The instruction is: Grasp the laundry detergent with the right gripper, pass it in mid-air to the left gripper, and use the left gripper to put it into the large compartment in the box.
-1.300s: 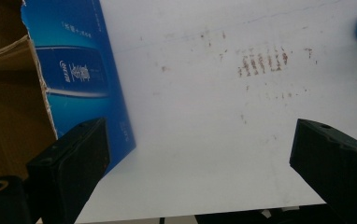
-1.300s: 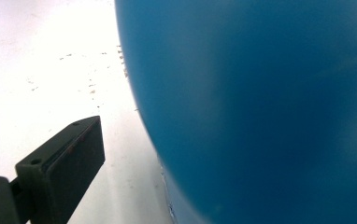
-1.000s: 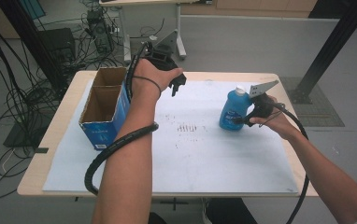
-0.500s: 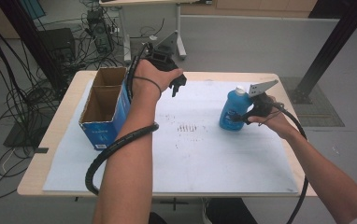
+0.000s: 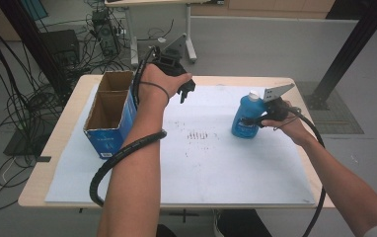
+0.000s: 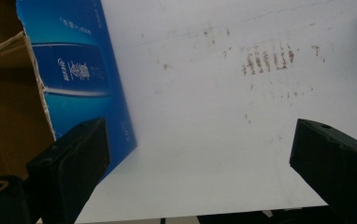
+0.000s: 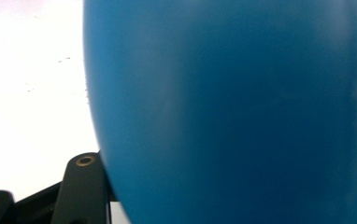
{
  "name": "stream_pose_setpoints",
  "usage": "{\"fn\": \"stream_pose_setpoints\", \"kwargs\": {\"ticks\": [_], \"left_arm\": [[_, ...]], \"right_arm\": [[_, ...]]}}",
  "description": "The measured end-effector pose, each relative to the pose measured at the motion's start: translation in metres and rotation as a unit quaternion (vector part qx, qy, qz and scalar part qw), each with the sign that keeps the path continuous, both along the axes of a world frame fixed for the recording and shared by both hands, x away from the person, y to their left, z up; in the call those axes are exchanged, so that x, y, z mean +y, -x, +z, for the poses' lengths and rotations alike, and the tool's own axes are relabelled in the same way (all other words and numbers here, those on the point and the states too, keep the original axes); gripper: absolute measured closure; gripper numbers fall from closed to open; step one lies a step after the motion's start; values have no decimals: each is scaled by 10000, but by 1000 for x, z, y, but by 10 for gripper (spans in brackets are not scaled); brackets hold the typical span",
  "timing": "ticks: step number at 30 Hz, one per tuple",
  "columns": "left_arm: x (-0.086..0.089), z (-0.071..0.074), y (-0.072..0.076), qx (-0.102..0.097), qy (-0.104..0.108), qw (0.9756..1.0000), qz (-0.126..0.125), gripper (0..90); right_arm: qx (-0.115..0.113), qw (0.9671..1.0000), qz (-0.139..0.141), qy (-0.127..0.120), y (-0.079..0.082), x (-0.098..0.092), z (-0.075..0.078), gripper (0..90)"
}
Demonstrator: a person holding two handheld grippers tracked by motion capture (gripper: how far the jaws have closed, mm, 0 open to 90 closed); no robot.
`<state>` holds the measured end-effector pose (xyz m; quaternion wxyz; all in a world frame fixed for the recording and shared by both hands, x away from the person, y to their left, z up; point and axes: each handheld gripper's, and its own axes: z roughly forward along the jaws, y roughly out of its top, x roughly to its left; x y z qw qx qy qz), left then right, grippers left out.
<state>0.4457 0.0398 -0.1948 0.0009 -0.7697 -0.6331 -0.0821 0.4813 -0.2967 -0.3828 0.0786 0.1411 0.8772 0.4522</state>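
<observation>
Right claw [image 5: 253, 120] is clamped on the lower body of the upright blue plastic bottle with a white cap [image 5: 246, 116], its jaws having just been closing onto it; in the right gripper view the blue wall [image 7: 242, 112] sits hard against the jaw. That bottle stands near the right edge of the white sheet [image 5: 216, 163] covering the wooden bench [image 5: 60, 143], its long axis vertical, with the right hand directly at it and far nearer than the left. Any lift should therefore go straight up. Farther off, the left claw [image 5: 187, 91] hangs spread wide and empty over the far edge of the sheet, beside the open blue cardboard box [image 5: 108, 116] at the left edge.
</observation>
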Motion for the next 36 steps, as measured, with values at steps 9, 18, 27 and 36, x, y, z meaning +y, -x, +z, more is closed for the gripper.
{"fn": "stream_pose_setpoints", "kwargs": {"ticks": [9,18,27,36], "left_arm": [[-2,-2,-2,13,-15,10000,-3,58],[-3,-2,-3,9,-18,10000,-10,58],[-4,0,-3,-3,-33,10000,-18,58],[-5,-1,-3,-1,-25,10000,-27,58]], "right_arm": [[16,10000,29,-65,-1,-1,-1,408],[45,9999,42,-84,-1,-2,-1,414],[40,9999,51,-94,-1,-2,-1,415],[52,9999,46,-92,-2,-2,-1,415]]}}
